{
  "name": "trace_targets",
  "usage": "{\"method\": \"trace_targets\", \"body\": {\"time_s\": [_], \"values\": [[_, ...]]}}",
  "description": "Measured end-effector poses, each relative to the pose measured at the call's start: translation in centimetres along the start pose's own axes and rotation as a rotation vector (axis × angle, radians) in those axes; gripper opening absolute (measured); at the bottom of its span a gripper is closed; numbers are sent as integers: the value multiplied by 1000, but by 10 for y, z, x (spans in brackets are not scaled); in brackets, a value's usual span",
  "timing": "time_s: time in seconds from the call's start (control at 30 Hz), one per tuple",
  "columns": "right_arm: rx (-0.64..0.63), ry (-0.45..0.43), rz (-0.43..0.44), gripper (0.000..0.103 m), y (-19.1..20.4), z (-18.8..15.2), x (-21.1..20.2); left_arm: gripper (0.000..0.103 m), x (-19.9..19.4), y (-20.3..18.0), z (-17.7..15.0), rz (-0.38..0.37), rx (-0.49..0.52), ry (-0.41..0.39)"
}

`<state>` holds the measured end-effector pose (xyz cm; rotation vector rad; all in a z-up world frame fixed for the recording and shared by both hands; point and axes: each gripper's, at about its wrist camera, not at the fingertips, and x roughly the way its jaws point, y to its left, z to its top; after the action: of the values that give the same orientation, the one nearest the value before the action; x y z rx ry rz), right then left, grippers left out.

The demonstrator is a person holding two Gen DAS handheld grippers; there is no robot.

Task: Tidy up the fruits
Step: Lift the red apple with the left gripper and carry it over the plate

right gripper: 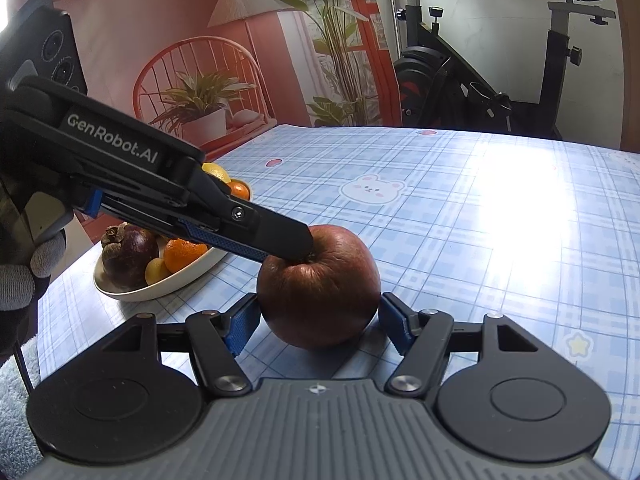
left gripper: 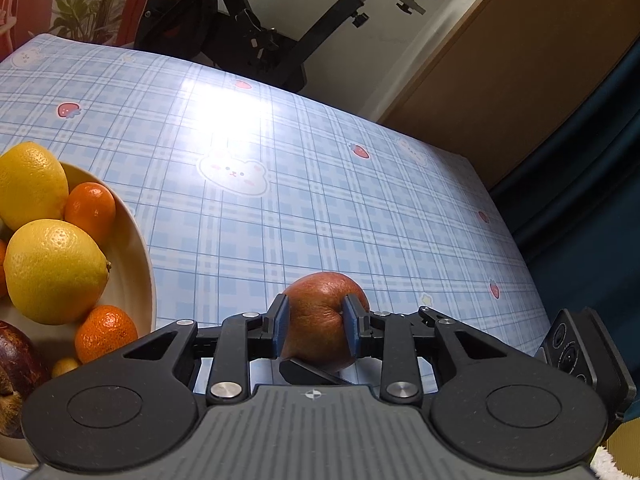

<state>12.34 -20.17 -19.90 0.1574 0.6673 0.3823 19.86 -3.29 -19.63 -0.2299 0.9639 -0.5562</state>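
A red apple (left gripper: pixel 320 320) (right gripper: pixel 320 296) rests on the blue checked tablecloth (left gripper: pixel 320 200). My right gripper (right gripper: pixel 319 299) is shut on it, one blue pad against each side. My left gripper (left gripper: pixel 316 300) (right gripper: pixel 304 244) reaches in from the left, tilted down. Its narrow-set pads press on the apple's top around the stem hollow. To the left, a cream bowl (left gripper: pixel 144 280) (right gripper: pixel 160 286) holds two lemons (left gripper: pixel 56 272), tangerines (left gripper: pixel 90 210) and a dark mangosteen (right gripper: pixel 128 256).
A gloved hand (right gripper: pixel 20 280) holds the left gripper over a pale blue towel (right gripper: pixel 12 400) at the table's near-left corner. An exercise bike (right gripper: pixel 480 80) stands behind the far edge. The right table edge (left gripper: pixel 532 280) drops off beside a dark blue seat.
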Motion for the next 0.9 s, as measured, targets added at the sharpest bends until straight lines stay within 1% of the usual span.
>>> {"method": "trace_targets", "body": {"time_s": [0.13, 0.2, 0.27, 0.33, 0.43, 0.53, 0.63, 0.7, 0.77, 0.9], "values": [[4, -4, 1, 68, 0, 0, 0, 35, 5, 4, -9, -10, -16, -28], [5, -8, 0, 68, -1, -1, -1, 41, 6, 8, -14, -17, -43, -29], [3, -8, 0, 68, -1, -1, -2, 43, 7, 11, -16, -18, -55, -29], [-1, -10, -1, 68, 0, -1, -2, 44, 7, 11, -15, -15, -55, -31], [-21, -14, -9, 68, 3, -2, -3, 42, 4, 4, -18, 15, -13, -50], [-30, -18, -7, 68, 5, -2, -4, 32, 1, -5, -21, 20, 19, -63], [-35, -19, -12, 68, 7, -3, -4, 32, -1, -10, -20, 31, 45, -62], [-21, 1, -10, 68, 8, 1, -3, 32, -3, -12, -19, 37, 54, -58], [-19, 20, 5, 68, 10, 8, 1, 32, -7, -10, -15, 41, 54, -57], [-41, 12, 37, 68, 20, 31, 3, 32, -31, 5, -2, 15, 5, -100]]}}
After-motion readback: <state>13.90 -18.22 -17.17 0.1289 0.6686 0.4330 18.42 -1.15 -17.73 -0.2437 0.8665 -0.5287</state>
